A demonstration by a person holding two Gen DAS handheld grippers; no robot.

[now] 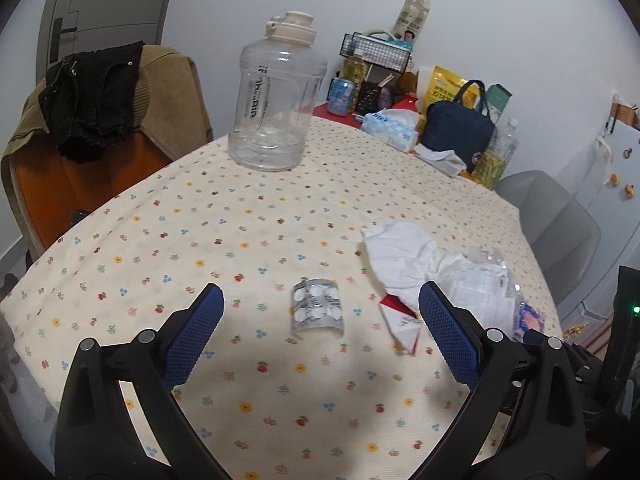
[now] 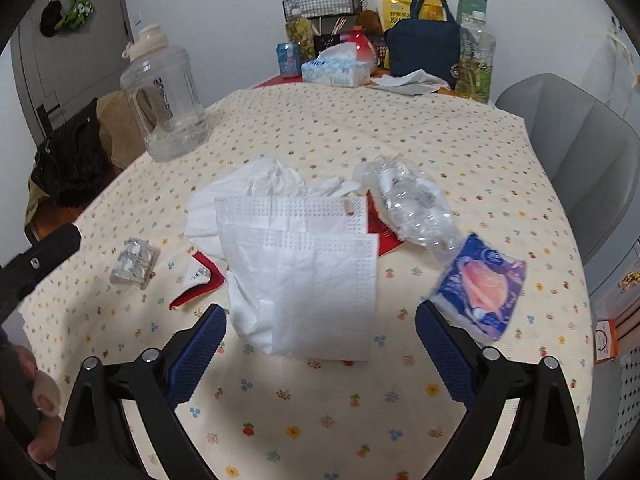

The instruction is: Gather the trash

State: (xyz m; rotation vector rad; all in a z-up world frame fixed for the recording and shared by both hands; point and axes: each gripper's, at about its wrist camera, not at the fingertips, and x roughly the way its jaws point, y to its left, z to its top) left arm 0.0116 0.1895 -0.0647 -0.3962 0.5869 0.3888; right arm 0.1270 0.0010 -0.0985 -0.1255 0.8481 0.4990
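Trash lies on the flowered tablecloth (image 1: 256,208). A silver pill blister pack (image 1: 318,307) lies just ahead of my open, empty left gripper (image 1: 320,308); it also shows in the right wrist view (image 2: 133,263). White paper napkins (image 2: 304,264) lie ahead of my open, empty right gripper (image 2: 320,328); they also show in the left wrist view (image 1: 404,252). A red and white wrapper (image 2: 200,278) pokes out at their left, a crushed clear plastic bottle (image 2: 412,208) lies behind, and a blue and pink tissue packet (image 2: 482,284) lies by the right finger.
A large clear water jug (image 1: 276,96) stands at the table's far left. Groceries, a navy bag (image 2: 424,46), a tissue box (image 2: 336,72) and bottles crowd the far edge. A grey chair (image 2: 580,152) stands right, a chair with clothes (image 1: 92,120) left.
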